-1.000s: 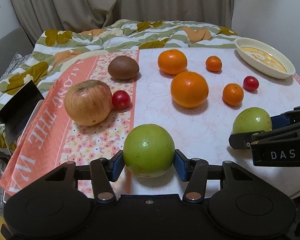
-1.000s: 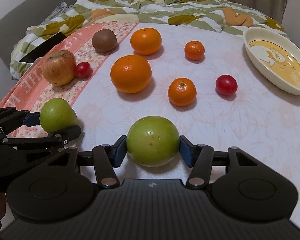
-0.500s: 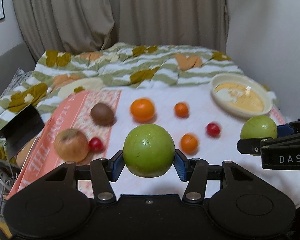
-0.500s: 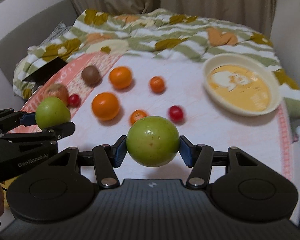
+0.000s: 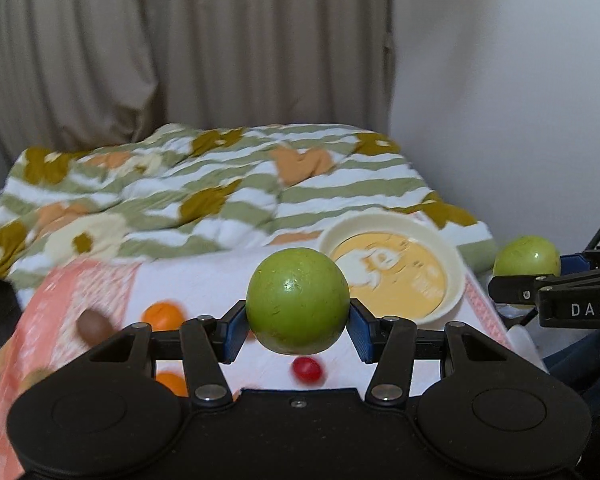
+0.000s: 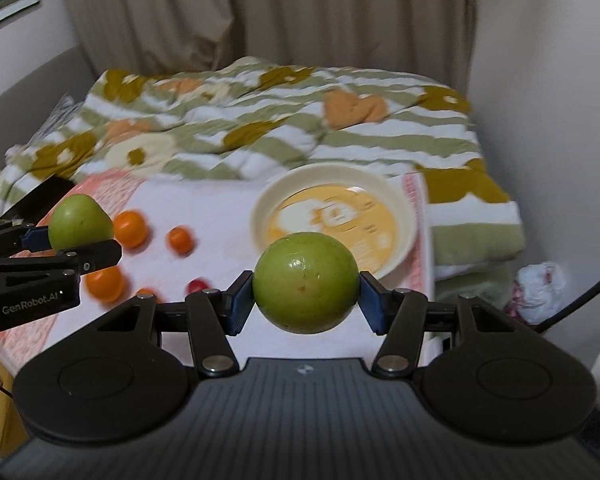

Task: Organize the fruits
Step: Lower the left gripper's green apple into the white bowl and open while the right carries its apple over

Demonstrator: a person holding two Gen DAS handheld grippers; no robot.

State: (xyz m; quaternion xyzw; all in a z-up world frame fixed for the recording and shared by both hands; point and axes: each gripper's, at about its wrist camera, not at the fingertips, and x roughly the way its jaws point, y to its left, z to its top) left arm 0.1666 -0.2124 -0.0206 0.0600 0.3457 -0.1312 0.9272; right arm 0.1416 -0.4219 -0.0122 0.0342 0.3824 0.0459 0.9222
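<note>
My left gripper [image 5: 298, 322] has its jaws clenched on one green apple [image 5: 297, 300], my right gripper [image 6: 306, 304] on another green apple [image 6: 305, 282], both aloft near the empty bowl [image 6: 404, 216]. Oranges [image 6: 130, 229] and tomatoes [image 5: 307, 369] remain on the desk [image 6: 220, 208]; sorting looks barely begun.

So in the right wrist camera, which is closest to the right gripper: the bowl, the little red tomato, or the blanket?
1. Little red tomato, just ahead, left of the right gripper.
2. Bowl, ahead, slightly right.
3. Blanket, beyond the bowl.
</note>
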